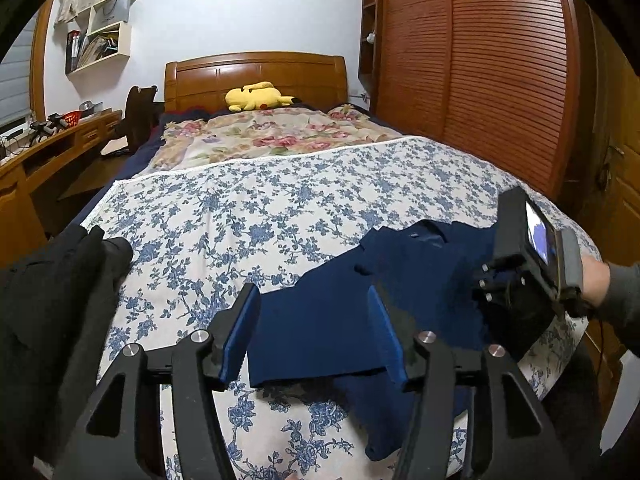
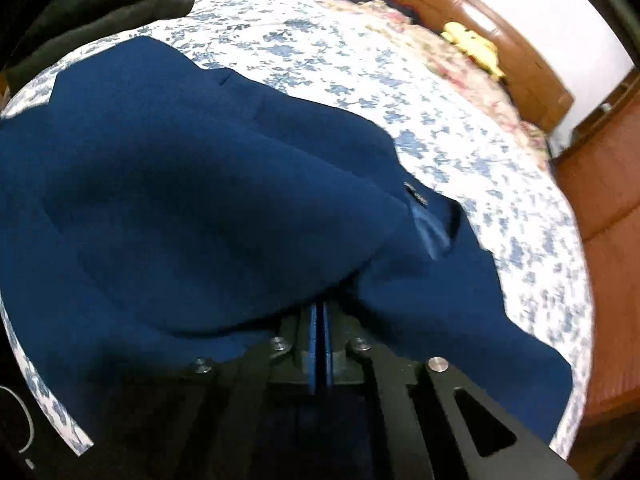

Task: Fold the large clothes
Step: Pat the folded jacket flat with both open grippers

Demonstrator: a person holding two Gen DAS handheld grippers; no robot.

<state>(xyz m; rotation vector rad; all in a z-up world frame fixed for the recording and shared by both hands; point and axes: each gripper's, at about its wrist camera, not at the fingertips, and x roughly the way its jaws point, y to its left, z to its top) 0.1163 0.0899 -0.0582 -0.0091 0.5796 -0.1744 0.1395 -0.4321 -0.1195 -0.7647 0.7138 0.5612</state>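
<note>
Bedroom, mid-fold. Spread over the near end of a bed under a blue-flowered cover: a navy garment, lying from centre toward 4 o'clock in the left wrist view, collar and small label toward 1 o'clock.

Hovering just before the near hem, the left hand-held gripper, jaws standing apart, blue pads clear of the cloth on both sides and gripping nothing.

At 3 o'clock in the same view, low over the garment's far side, the dark body and lit screen of the other tool, carried by a person's hand in a grey sleeve.

From the right wrist view, the right hand-held gripper at 6 o'clock, closed, pads pressed flat together, tips buried under a heaped fold of the navy cloth. Cannot tell whether fabric is pinched between the tips.

Filling the frame from 9 o'clock to 5 o'clock, the same blue cloth, with the flowered cover showing beyond it from 12 to 3 o'clock.

Bunched on the bed's edge at 9 o'clock in the left wrist view, well apart from the navy piece: a black garment.

Farther up the bed at 12 o'clock, a rose-patterned quilt and a yellow plush toy against the wooden headboard.

At 2 o'clock, a slatted wooden wardrobe; at 10 o'clock, a cluttered wooden tabletop beneath white wall shelves.
</note>
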